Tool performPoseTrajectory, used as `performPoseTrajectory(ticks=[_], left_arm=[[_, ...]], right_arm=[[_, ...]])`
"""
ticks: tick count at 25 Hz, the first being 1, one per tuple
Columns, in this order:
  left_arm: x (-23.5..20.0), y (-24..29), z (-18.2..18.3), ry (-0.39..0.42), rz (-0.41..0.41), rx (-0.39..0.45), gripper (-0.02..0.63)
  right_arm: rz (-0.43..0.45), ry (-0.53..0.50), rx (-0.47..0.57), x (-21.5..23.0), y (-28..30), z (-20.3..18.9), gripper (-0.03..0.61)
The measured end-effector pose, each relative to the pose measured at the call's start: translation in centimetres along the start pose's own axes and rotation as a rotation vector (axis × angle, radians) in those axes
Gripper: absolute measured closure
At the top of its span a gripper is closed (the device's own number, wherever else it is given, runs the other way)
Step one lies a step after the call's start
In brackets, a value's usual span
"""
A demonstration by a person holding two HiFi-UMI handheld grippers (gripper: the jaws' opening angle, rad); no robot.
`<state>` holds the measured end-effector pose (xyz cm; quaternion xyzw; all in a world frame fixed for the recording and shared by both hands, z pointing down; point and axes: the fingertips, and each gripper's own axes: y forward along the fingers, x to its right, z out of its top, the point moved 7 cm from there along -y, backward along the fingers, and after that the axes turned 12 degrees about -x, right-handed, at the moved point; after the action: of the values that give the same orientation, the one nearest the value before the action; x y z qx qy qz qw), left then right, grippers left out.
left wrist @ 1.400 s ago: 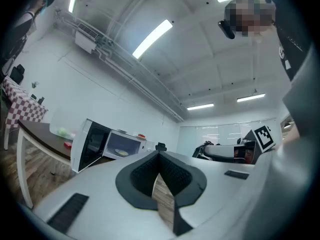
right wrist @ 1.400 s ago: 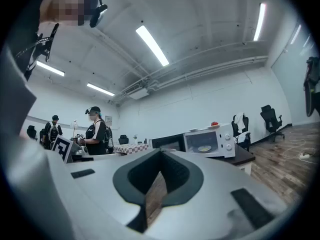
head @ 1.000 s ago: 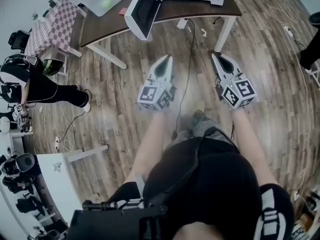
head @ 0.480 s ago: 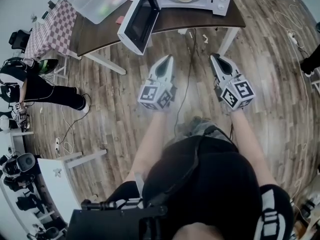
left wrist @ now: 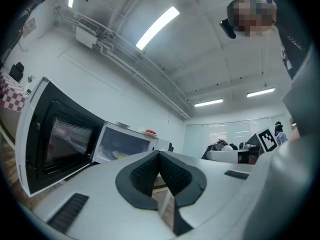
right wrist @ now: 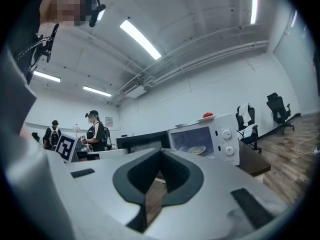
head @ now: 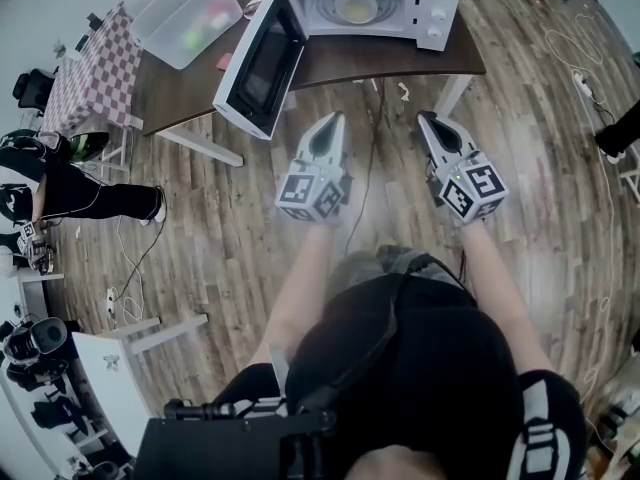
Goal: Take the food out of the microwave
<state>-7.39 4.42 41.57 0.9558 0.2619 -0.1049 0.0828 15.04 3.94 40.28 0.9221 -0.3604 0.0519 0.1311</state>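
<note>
The white microwave (head: pixel 437 6) with its door (head: pixel 255 63) swung wide open now shows more fully in the head view than it did a moment ago. The person has stepped closer to it. That is good for the job, because the food could not be reached from back there.

The food is inside the microwave. It is a yellow patch on a pale round plate (head: pixel 356 7) in the middle of the box.

The left gripper (head: pixel 335 120) is squeezed tight with nothing in it. The right gripper (head: pixel 428 118) is squeezed tight and empty too. Both point at the microwave but are well short of it. I think they must open before they can take the plate.

The microwave sits on a dark brown table (head: pixel 330 63). To the left of the microwave is a clear plastic box (head: pixel 190 18). On top of the microwave is a small plate with something red (right wrist: pixel 207 116). A thin black cable (head: pixel 372 168) hangs down below the microwave, right on the way there. The open door sticks out on the left, so the left gripper should keep to its right.
</note>
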Motion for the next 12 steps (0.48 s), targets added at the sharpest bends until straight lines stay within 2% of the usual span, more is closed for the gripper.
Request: performPoseTrajectory(ticks=[7, 12], left_arm=[[-0.2, 0.7, -1.6, -0.009, 0.012, -0.048, 0.607], [-0.5, 1.7, -1.2, -0.002, 0.011, -0.054, 0.608]], right_arm=[[-0.003, 0.047, -0.011, 1.5, 0.4, -1.1, 0.575], [-0.007, 0.058, -0.013, 2.4, 0.4, -1.4, 0.575]])
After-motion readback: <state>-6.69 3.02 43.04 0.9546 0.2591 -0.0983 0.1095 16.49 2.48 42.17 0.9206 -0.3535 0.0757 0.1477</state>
